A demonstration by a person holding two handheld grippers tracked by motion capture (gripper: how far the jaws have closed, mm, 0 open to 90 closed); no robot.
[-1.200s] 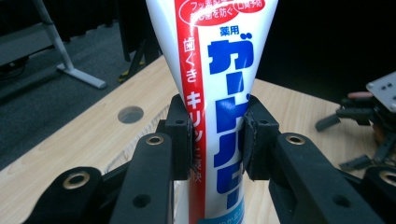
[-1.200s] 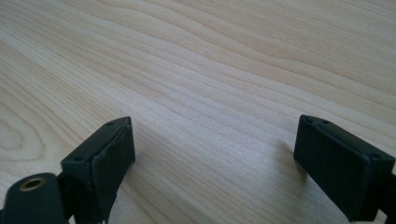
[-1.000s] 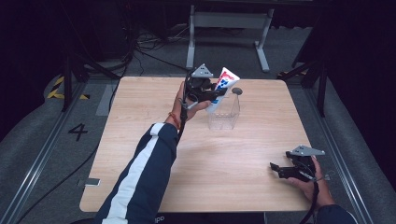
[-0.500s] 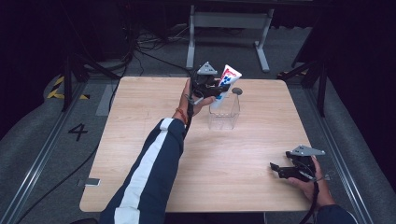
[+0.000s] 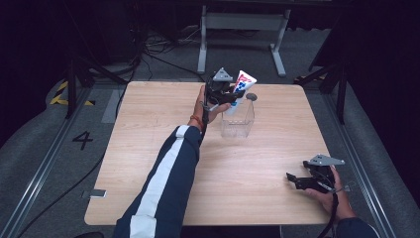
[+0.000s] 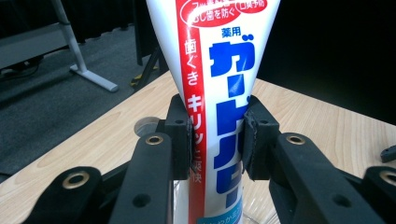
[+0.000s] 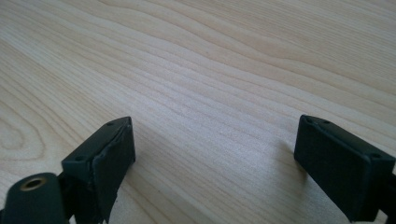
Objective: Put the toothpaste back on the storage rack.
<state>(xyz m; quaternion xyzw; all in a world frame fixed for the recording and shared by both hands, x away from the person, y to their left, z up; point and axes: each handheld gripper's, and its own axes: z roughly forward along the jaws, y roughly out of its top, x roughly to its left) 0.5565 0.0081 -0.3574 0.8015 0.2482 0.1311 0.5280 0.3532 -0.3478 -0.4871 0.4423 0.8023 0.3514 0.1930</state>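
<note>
My left gripper [image 6: 217, 140] clamps one white toothpaste tube with blue and red lettering [image 6: 217, 84], its lower end inside the single clear plastic cup [image 5: 238, 121] at the far side of the light wooden table [image 5: 148, 163]. My right gripper [image 7: 215, 158], jaws wide apart, sits low over the table's near right corner.

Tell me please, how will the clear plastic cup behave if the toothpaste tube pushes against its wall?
The clear cup looks thin-walled and empty, so probably light and apt to slide on the smooth table. It stands tall on a smallish base, so a push near its rim may tip it. The toothpaste tube, shut in the left tongs, looks soft enough to bend first.
</note>
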